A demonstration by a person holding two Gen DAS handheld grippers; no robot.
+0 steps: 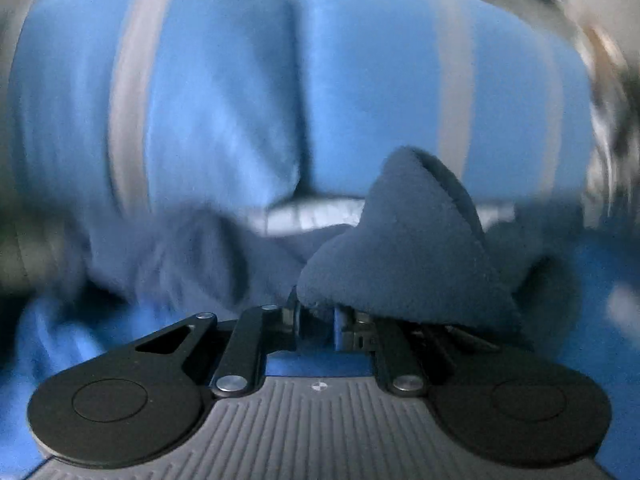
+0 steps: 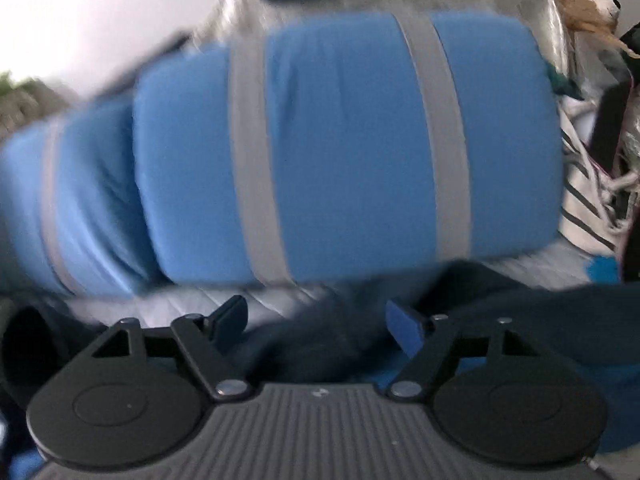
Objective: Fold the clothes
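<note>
A dark blue fleece garment is bunched in front of my left gripper. That gripper is shut on a fold of it, and the cloth stands up in a peak over the right finger. More of the garment trails off blurred to the left. In the right wrist view the same dark garment lies low between and beyond the fingers. My right gripper is open and empty just above the cloth.
Blue sofa back cushions with grey stripes fill the background of both views. A pale seat cover lies under the garment. A plush bear and a striped cloth sit at the right.
</note>
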